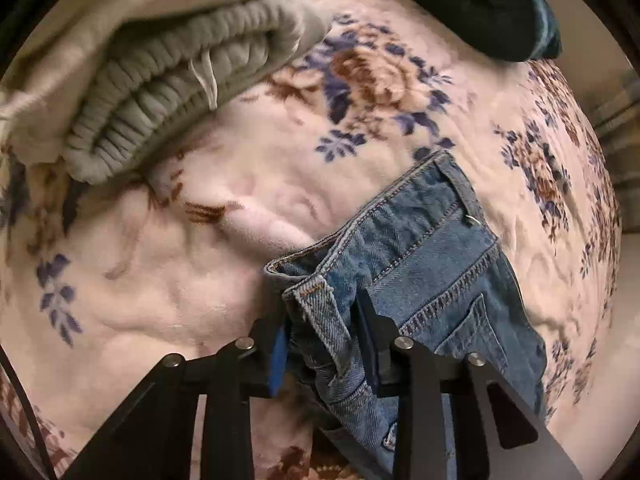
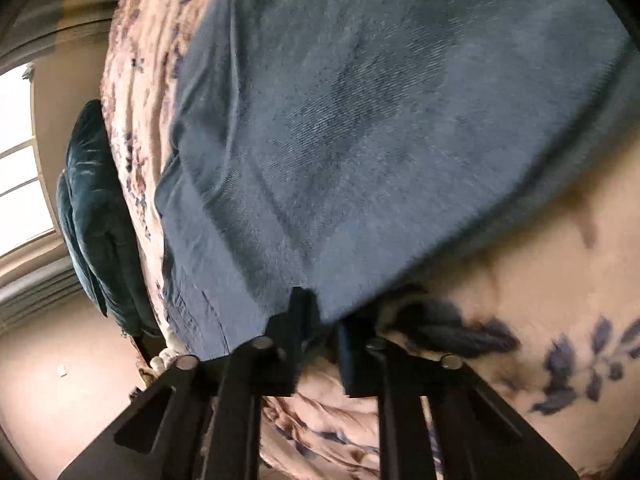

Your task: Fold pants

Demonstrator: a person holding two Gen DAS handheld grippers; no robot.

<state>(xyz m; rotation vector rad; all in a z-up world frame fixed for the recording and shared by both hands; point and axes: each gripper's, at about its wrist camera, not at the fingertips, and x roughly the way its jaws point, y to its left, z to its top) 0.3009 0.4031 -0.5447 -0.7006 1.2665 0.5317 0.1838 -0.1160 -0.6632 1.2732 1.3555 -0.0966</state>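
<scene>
Clamped in our left gripper (image 1: pixel 324 344) is the waistband of the blue jeans (image 1: pixel 416 264): both black fingers press in on the bunched denim at the lower centre of the left wrist view, one with its blue pad (image 1: pixel 279 360) against the belt-loop side, the other against the pocket side. From that pinch the waistband and a stitched pocket fan out toward the centre right of the frame, lying over the pink floral blanket (image 1: pixel 200 272). A grey ribbed-waist garment (image 1: pixel 160 92) sits folded in the upper left, well apart from the jeans, and a dark teal cushion (image 1: pixel 500 4) fills the upper right.

Our right gripper (image 2: pixel 320 328) sits at the lower centre of its own view, fingers drawn close with only a narrow gap, nipping the edge of the jeans (image 2: pixel 380 120). That view is blurred. The denim spreads across most of the frame above the fingers, with the blanket (image 2: pixel 540 272) at lower right and the cushion (image 2: pixel 96 216) at the left edge.
</scene>
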